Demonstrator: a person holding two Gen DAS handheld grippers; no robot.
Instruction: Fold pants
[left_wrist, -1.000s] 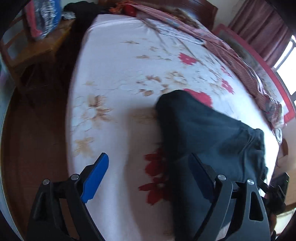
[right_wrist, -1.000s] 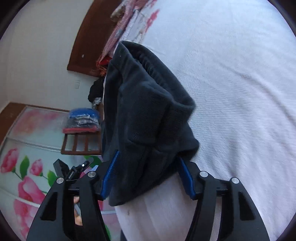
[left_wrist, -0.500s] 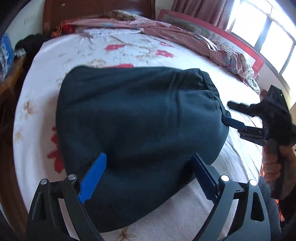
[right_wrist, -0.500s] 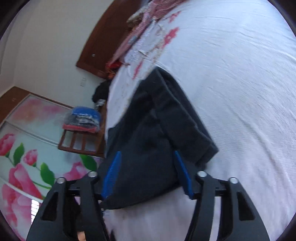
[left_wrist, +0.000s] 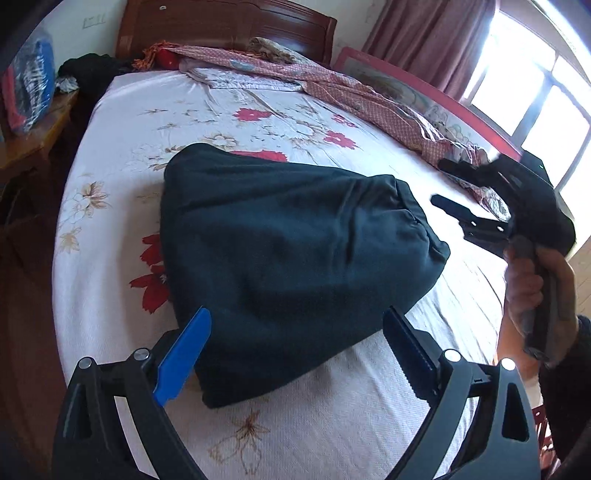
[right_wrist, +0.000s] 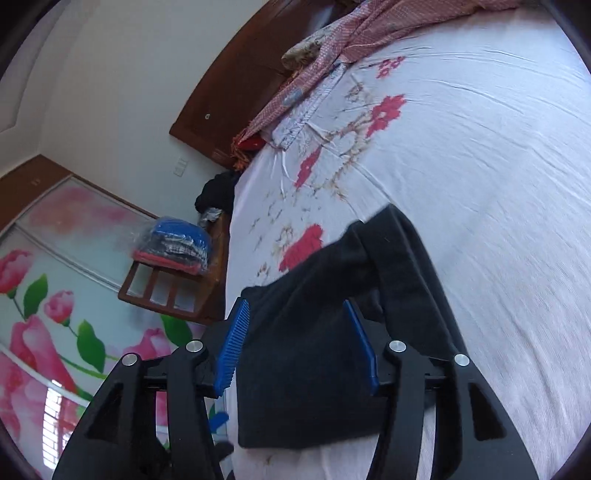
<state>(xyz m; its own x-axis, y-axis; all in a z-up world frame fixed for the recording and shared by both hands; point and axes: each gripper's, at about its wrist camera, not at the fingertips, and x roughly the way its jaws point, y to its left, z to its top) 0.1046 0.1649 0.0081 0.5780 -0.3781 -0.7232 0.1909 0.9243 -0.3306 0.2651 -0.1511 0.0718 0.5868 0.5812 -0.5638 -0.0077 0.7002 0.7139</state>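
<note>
I see the dark pants (left_wrist: 295, 258) folded into a thick bundle on the bed (left_wrist: 122, 155); my left gripper (left_wrist: 295, 354) is spread wide, my right gripper (right_wrist: 299, 343) opening around them without pinching.

A: What is shown at centre?
B: The pants (left_wrist: 295, 258), dark navy, soft knit fabric, folded into a thick, compact bundle.

A: Position?
B: Lying flat on the bed (left_wrist: 258, 122), on its floral sheet, near the bed's near edge; a red flower print shows just beside the left margin of the bundle.

A: And in the right wrist view?
B: The same pants (right_wrist: 314, 350), stacked layers visible at one end, a rounded fold along the far side.
</note>
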